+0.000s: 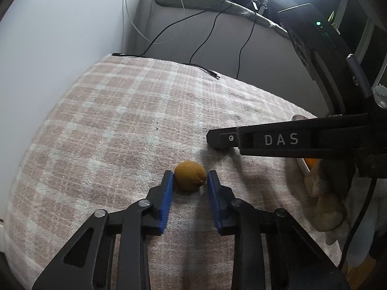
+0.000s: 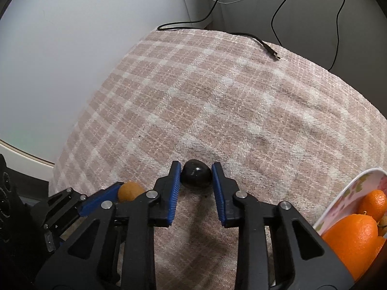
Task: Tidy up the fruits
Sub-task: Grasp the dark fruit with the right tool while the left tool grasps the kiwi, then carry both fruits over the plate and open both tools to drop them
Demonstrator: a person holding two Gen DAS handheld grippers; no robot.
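Fruit is sitting between both pairs of jaws on the checked cloth. With the kiwi as landmark: the left gripper is pinching it, blue pads pressing on its two sides at the tips, while the kiwi is resting on the cloth. Just to the right of the kiwi and slightly farther off, the right gripper is clamping a small dark glossy fruit, pads touching both its sides; that fruit is also lying on the cloth. In the left view the right gripper's side is showing as a black bar reaching in from the right, beyond the kiwi. Farther right of the kiwi, a flowered plate is holding oranges at the cloth's edge. Well beyond the kiwi, a black cable is trailing over the cloth's far edge, and behind that a pale wall is rising.
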